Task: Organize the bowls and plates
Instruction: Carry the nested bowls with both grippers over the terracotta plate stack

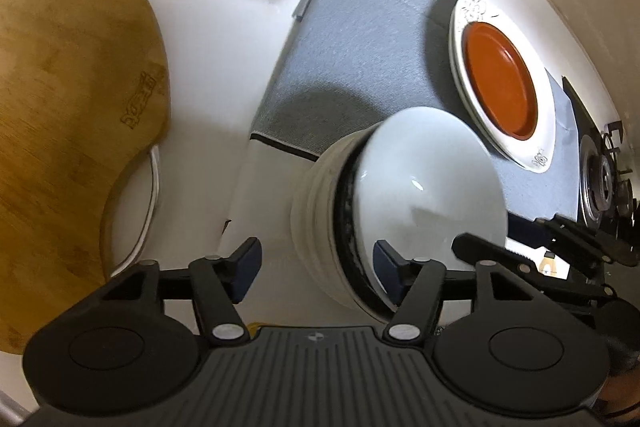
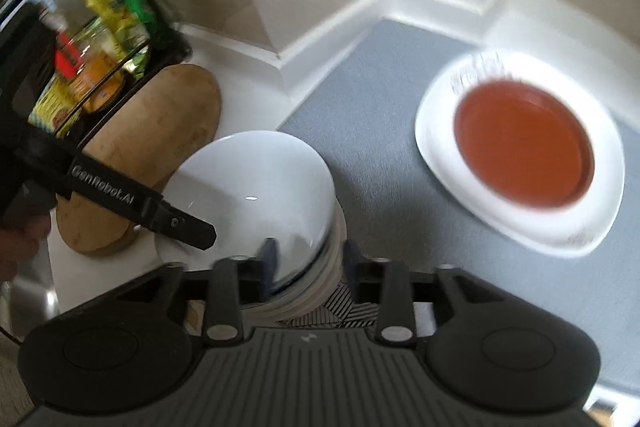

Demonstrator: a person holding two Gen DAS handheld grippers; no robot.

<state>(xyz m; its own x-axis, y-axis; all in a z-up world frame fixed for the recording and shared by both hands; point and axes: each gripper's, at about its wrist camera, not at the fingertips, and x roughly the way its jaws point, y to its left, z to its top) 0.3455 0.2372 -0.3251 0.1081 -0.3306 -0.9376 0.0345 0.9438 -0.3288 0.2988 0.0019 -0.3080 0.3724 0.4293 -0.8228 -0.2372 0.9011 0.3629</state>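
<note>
A stack of nested white bowls (image 1: 424,187) stands at the near edge of a grey mat (image 1: 360,59); it also shows in the right wrist view (image 2: 260,179). An orange plate (image 1: 500,79) lies on white plates (image 1: 548,139) at the mat's right; in the right wrist view the orange plate (image 2: 524,147) sits on the white plate (image 2: 440,131). My left gripper (image 1: 316,267) is open, its fingers straddling the left rim of the bowl stack. My right gripper (image 2: 306,259) is open around the stack's right rim. Neither visibly clamps the stack.
A wooden cutting board (image 1: 68,115) lies left on the white counter, partly over a sink rim (image 1: 154,187). A gas stove burner (image 1: 600,179) is at the right. A wire rack with jars and packets (image 2: 100,59) stands at the back left. White walls enclose the corner.
</note>
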